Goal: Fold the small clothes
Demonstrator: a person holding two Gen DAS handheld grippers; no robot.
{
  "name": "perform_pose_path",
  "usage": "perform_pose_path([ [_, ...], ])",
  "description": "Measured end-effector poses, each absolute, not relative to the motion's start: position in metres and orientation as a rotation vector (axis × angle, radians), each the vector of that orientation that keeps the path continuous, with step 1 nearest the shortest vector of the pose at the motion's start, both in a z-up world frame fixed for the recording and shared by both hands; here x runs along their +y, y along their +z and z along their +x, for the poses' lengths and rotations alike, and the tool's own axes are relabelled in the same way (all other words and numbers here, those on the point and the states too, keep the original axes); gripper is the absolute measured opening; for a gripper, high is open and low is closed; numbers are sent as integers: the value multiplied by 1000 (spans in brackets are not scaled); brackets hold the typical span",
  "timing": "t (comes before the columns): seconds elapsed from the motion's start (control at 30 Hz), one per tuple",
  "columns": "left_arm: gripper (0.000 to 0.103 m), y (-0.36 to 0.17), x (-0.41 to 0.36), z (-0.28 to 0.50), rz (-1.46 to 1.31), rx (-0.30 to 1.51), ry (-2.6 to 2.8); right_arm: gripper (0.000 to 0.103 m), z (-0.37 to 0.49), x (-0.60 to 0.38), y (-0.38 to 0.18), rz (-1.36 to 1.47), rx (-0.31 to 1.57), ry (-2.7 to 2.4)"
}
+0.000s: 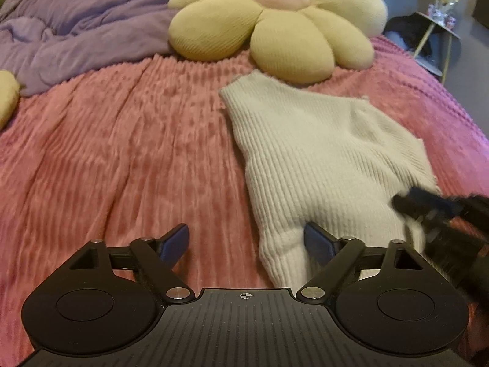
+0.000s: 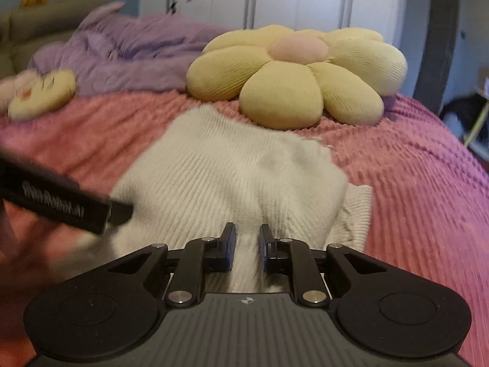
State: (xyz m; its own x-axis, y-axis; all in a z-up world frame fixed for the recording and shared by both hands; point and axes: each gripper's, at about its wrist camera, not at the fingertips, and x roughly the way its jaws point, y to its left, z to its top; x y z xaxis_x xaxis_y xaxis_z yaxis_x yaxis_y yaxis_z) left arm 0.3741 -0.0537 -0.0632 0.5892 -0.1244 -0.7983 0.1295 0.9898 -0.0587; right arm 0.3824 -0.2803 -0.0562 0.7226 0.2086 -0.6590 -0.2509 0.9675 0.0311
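A cream ribbed knit garment (image 1: 318, 165) lies partly folded on the pink bedspread (image 1: 122, 153). It also shows in the right wrist view (image 2: 232, 168). My left gripper (image 1: 246, 241) is open, its jaws wide apart, with the garment's near corner between them and its right finger (image 1: 319, 241) against the knit. My right gripper (image 2: 247, 246) is narrowly closed on a pinch of the garment's near edge, which runs up between its jaws. The right gripper shows blurred at the right of the left wrist view (image 1: 434, 211). The left gripper shows blurred at the left of the right wrist view (image 2: 61, 202).
A large yellow flower cushion (image 1: 275, 24) lies just beyond the garment. A crumpled purple duvet (image 1: 76, 27) fills the back left. A small yellow plush (image 2: 42, 94) lies at the left. A side table (image 1: 440, 30) stands past the bed's right edge.
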Motion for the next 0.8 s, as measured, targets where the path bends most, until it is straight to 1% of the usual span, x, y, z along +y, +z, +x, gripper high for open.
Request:
perform_pose_path([
  [0.07,84,-59,-51,363,20,914,-154,21,371,-301,-48,51,707,194],
  [0.13,84,-57,-47,351,-2,912,-164,21,367,-325,-44,202,738,168],
  [0.2,84,-59,-41,335,-57,929,-184,22,365,-338,-47,286,780,162],
  [0.23,84,-61,-39,328,-77,938,-202,29,362,-344,-47,303,790,134],
  [0.27,84,-65,-39,321,-87,948,-219,32,359,-350,-48,326,787,115],
  [0.37,84,-77,-42,308,-92,974,-230,32,359,-364,-56,447,828,150],
  [0.43,84,-81,-44,306,-96,1003,-229,33,361,-365,-64,500,857,186],
  [0.7,84,-69,-45,304,-101,970,-235,39,376,-366,-76,585,881,203],
  [0.73,84,-67,-45,304,-99,964,-231,34,378,-362,-76,570,885,210],
  [0.77,84,-64,-44,305,-98,957,-229,22,380,-359,-74,539,884,217],
  [0.8,84,-62,-45,306,-98,948,-226,21,381,-352,-71,479,881,233],
])
